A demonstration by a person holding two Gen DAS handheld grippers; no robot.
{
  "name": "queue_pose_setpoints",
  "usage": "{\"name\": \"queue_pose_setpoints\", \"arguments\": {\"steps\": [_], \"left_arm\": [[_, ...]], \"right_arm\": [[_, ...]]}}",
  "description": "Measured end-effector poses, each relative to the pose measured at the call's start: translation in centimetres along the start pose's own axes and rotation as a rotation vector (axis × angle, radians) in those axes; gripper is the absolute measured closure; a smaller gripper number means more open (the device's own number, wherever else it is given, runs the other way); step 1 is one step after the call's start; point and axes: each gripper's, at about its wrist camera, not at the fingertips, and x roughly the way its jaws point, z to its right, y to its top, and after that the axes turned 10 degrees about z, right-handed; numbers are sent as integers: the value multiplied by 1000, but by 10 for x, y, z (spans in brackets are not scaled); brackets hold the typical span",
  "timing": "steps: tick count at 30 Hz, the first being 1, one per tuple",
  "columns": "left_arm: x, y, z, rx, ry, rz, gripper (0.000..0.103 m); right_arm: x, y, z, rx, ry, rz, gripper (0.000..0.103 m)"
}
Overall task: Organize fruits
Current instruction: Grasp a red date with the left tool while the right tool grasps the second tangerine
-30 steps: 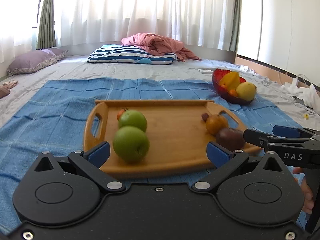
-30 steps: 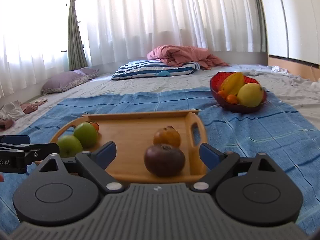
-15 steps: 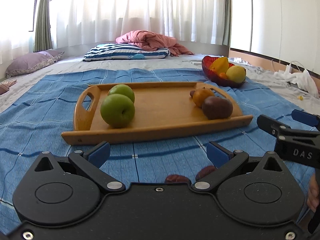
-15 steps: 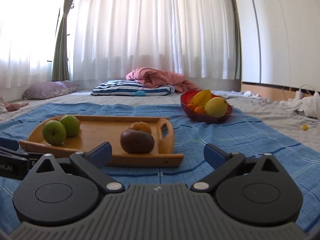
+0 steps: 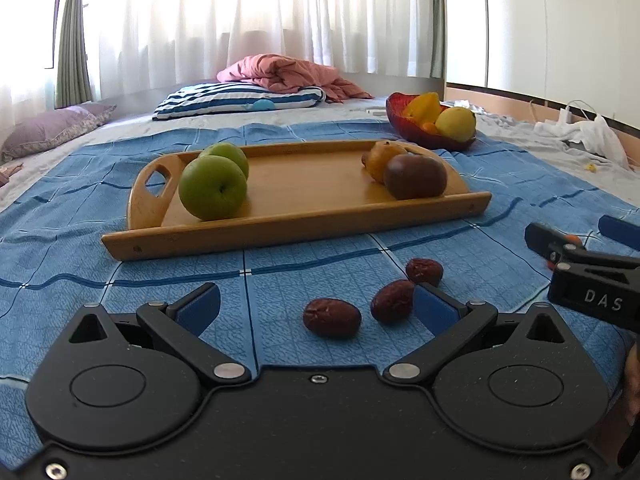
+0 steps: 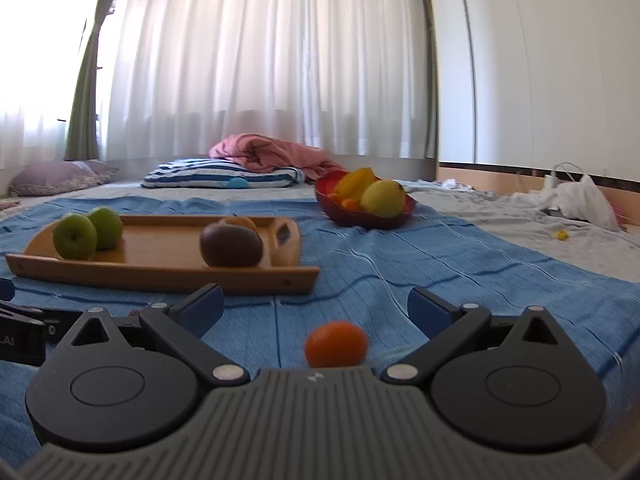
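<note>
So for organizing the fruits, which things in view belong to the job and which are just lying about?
Belongs to the job:
- wooden handled tray with two green apples
- three wrinkled dark red dates on the blue cloth
- small orange fruit
- red glass bowl of yellow fruit

Lying about:
- blue-and-white striped pillow
- crumpled pink blanket
- purple cushion

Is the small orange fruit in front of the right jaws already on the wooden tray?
No, the small orange fruit lies on the blue blanket, apart from the wooden tray.
</note>
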Motion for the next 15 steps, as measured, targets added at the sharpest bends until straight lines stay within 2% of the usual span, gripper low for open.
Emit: {"name": "queue_pose_setpoints", "arguments": {"steps": [7,9,15], "left_arm": [[-2,-2,2,9,-22,11,2],[-3,-3,2,-4,-31,5,5],[-4,-6,-3,-51,-37,-20,23]], "right_arm": [[2,-8,1,21,-3,-36,0],[3,-8,2,25,-3,-41,0],[6,-11,1,23,-5,-58,4]]}}
